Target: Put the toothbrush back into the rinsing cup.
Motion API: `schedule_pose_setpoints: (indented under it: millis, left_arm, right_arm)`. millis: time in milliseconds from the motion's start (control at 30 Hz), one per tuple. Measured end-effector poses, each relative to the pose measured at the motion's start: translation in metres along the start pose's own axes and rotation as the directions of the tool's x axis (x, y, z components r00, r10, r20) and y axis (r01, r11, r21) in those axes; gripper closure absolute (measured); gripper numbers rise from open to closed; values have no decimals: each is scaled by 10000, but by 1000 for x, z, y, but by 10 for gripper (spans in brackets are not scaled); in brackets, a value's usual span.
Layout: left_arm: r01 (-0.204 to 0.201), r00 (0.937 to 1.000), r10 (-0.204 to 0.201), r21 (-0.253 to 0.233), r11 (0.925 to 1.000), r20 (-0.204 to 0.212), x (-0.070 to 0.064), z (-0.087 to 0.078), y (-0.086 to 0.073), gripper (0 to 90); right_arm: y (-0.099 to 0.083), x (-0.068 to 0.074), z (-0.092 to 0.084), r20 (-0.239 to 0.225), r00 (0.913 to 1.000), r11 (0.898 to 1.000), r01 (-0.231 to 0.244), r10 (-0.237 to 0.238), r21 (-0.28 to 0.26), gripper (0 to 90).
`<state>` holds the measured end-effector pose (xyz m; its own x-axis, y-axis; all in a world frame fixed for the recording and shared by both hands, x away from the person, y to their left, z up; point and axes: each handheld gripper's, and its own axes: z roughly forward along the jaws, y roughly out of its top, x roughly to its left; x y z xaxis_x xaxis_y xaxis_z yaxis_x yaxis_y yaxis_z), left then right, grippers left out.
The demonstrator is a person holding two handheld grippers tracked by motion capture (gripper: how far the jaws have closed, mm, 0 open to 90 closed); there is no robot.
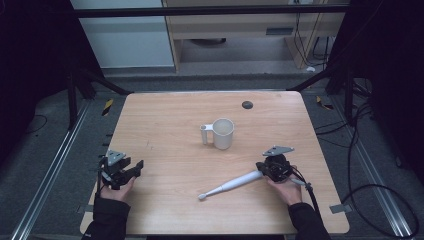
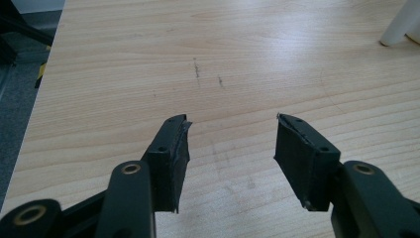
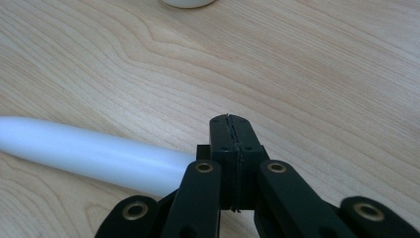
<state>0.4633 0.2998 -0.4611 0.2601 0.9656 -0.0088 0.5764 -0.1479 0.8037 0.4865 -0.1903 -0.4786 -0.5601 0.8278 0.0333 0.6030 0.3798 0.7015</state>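
2 pads [image 3: 233,148] pressed together beside white handle [image 3: 89,156]

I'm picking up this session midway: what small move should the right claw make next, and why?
Probably open the right claw and set it around the white handle. Its jaws are pressed together with nothing between them, while the handle lies on the table right beside them. The left claw is open over bare wood, far from it.

Table [image 1: 165,135] evenly lit from overhead, surroundings dark; soft glare on the wood in the left gripper view; near jaws slightly blurred.
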Motion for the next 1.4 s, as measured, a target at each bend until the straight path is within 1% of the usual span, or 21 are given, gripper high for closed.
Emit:
schedule_pose_setpoints:
  millis: [267,400,667,800,1000,1100,1133,1400]
  left_arm:
    - [33,10000,-33,14,10000,-14,1,0,0,458]
    - [12,10000,-12,38,10000,1,1,0,-1,458]
    - [28,10000,-28,43,10000,5,1,0,-1,458]
    - [38,10000,-38,54,10000,21,1,-1,-1,457]
    - [42,10000,-42,86,10000,14,2,-1,-1,457]
    - [38,10000,-38,89,10000,11,2,-1,-1,457]
    - [30,10000,-30,91,10000,13,2,-1,-1,456]
    - [-5,10000,5,116,9999,5,2,-1,-2,455]
  right_arm:
    - [-4,1,-3,57,9999,9999,132,-132,45,900]
    - [-6,2,-5,29,9997,9996,224,-224,161,900]
    - [-11,5,-12,-161,9997,9994,175,-170,293,900]
    - [-15,7,-17,-212,9994,9989,281,-273,375,899]
    - [-17,9,-19,-292,9992,9987,270,-257,442,899]
    - [-18,11,-20,-345,9990,9981,308,-290,532,899]
    - [-19,13,-21,-364,9987,9972,389,-366,637,898]
    - [-19,19,-22,-525,9979,9963,408,-369,756,898]
